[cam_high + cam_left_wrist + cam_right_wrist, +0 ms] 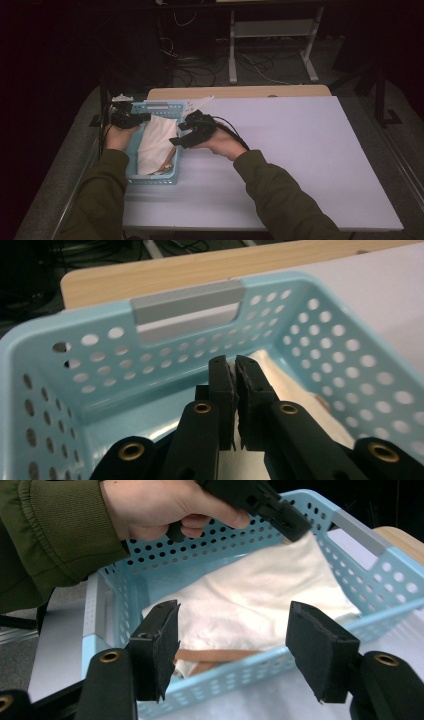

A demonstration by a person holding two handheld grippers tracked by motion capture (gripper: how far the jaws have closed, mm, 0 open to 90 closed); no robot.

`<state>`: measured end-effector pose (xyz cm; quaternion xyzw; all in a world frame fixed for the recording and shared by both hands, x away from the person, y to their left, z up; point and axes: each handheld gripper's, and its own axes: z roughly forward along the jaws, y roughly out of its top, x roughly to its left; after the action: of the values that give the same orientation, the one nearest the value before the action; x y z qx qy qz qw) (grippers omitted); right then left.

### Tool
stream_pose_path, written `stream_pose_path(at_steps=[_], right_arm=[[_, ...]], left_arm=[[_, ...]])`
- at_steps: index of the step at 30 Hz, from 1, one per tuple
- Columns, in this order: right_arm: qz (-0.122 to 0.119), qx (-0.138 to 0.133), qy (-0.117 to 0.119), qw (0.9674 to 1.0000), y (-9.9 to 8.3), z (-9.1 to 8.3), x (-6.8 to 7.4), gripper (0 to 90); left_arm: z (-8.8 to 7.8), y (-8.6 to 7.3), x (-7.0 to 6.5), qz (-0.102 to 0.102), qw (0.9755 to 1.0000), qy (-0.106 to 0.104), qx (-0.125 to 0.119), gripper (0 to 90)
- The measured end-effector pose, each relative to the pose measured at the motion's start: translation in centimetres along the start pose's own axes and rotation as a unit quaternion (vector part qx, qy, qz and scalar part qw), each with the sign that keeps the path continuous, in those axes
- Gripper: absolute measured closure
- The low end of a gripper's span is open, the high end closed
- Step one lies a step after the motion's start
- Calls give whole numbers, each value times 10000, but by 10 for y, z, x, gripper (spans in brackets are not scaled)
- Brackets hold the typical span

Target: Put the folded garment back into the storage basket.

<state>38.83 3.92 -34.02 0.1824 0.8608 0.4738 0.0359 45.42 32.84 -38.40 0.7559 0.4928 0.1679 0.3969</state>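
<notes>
— Now, item one: where's the white cloth [250,595]?
— Lying in the blue basket [131,172] at the table's left edge, over something tan.
— Left gripper [235,372]?
— Jaws shut, tips pinching the cloth's far edge.
— Right gripper [235,650]?
— Jaws apart, empty, just outside the basket's wall.

Your left claw [235,370] hides whatever its nearly touching jaws pinch. In the right gripper view, the basket [350,535] rim covers the brown item [215,656] under the cloth [250,592], lower centre of frame.
</notes>
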Motion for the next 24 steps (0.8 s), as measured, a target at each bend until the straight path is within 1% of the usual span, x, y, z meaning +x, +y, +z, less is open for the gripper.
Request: stream_pose_path(at_steps=[1, 2, 4, 5, 6, 7, 8, 9, 11, 13, 15, 17, 20, 22, 24], right_arm=[[18, -3, -17, 10000, -2, -2, -1, 363], [28, -3, -35, 10000, -3, -4, -2, 363], [59, -17, -58, 10000, -6, -7, -4, 363], [76, -10, -69, 9999, -7, -8, -4, 363], [68, -28, -84, 9999, -8, -10, -5, 362], [100, -31, -89, 9999, -9, -12, -6, 362], [124, -44, -95, 9999, -10, -13, -7, 362], [133, -52, -112, 9998, -11, -15, -8, 361], [175, -60, -116, 9998, -13, -19, -10, 361], [175, -68, -133, 9997, -15, -23, -12, 360], [207, -77, -122, 9997, -17, -27, -14, 357], [176, -51, -126, 9998, -20, -31, -17, 352], [197, -64, -123, 9997, -24, -37, -20, 343], [257, -112, -126, 9995, -27, -43, -22, 337], [271, -150, -139, 9994, -29, -49, -23, 327]], left_arm=[[0, 0, 1, 19, 10000, 40, 44, 848], [0, 0, 1, 25, 10000, 69, 36, 839], [0, 1, 0, 36, 9999, 137, 27, 797], [0, 1, -1, 14, 9997, 223, 51, 762], [0, 0, 0, 12, 9997, 251, 58, 732], [-1, 0, 0, -29, 9996, 288, 55, 694], [-2, 0, 0, -27, 9994, 329, 66, 656], [-3, 0, -1, -46, 9994, 351, 51, 620], [-6, 1, -2, -15, 9993, 364, 55, 561], [-9, 2, -4, 8, 9996, 266, 66, 524], [-13, 3, -7, 15, 9997, 258, 54, 481], [-16, 3, -12, 41, 9998, 180, 64, 450], [-20, 5, -22, 107, 9999, 34, 59, 406], [-23, 7, -30, 198, 9998, -41, 67, 378], [-26, 8, -38, 244, 9996, -110, 48, 349]])
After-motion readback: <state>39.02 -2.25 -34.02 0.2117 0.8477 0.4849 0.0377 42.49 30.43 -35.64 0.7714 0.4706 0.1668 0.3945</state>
